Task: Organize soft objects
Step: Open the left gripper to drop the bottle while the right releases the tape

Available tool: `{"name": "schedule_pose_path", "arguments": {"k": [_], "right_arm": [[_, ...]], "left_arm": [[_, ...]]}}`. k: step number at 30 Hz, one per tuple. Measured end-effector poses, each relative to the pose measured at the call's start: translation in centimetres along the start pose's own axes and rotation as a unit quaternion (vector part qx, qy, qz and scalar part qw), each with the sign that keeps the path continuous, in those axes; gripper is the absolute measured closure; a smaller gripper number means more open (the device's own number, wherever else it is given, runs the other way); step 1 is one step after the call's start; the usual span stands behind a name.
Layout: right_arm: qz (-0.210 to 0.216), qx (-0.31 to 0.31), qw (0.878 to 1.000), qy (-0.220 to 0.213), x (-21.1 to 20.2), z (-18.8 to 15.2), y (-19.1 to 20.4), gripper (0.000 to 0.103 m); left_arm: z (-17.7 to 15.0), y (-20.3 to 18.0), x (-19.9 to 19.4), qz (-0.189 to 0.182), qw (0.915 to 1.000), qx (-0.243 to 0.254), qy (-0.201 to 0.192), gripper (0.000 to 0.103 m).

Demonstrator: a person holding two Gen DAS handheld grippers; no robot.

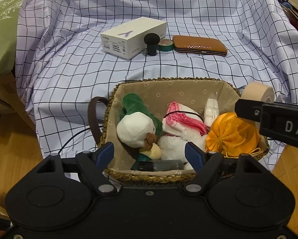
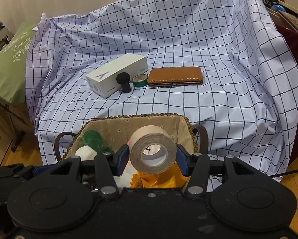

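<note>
A woven basket (image 1: 168, 80) with a beige lining stands at the front of the checked cloth. It holds a green and white plush (image 1: 137, 127), a pink and white soft item (image 1: 180, 119), an orange satin pouch (image 1: 232, 135) and a small white packet (image 1: 211, 109). My left gripper (image 1: 150, 153) is open and empty above the basket's near rim. My right gripper (image 2: 152, 159) is shut on a beige tape roll (image 2: 152, 145) and holds it above the basket (image 2: 137, 117). The roll also shows in the left wrist view (image 1: 257, 92), at the basket's right side.
A white phone box (image 1: 133, 36), a black round-headed object (image 1: 152, 43), a green tape roll (image 1: 165, 44) and a brown leather case (image 1: 199, 44) lie further back on the cloth (image 1: 79, 59). A green bag (image 1: 1, 27) stands at the left. Wooden floor surrounds the cloth.
</note>
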State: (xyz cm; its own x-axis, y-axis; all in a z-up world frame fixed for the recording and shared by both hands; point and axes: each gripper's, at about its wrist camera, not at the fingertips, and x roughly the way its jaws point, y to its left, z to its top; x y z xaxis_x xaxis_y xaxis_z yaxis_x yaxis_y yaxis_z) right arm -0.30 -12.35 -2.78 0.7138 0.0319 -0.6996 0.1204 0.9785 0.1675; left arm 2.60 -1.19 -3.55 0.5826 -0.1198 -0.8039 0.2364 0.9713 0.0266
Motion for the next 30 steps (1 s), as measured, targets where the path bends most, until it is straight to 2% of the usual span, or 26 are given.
{"name": "schedule_pose_path", "arguments": {"k": [10,18,30], "right_arm": [[0.008,-0.017,1.000,0.001,0.3,0.0,1.0,0.053],[0.015,-0.024,1.000,-0.007,0.1,0.3,1.5,0.053],[0.001,-0.017,1.000,-0.004,0.1,0.1,1.0,0.053]], "left_arm": [[-0.7,0.6,-0.7,0.020,0.9998,-0.003,-0.005,0.028],[-0.9,0.8,-0.5,0.018,0.9998,-0.009,0.003,0.028],[-0.9,0.7,-0.5,0.018,0.9998,-0.008,0.002,0.027]]}}
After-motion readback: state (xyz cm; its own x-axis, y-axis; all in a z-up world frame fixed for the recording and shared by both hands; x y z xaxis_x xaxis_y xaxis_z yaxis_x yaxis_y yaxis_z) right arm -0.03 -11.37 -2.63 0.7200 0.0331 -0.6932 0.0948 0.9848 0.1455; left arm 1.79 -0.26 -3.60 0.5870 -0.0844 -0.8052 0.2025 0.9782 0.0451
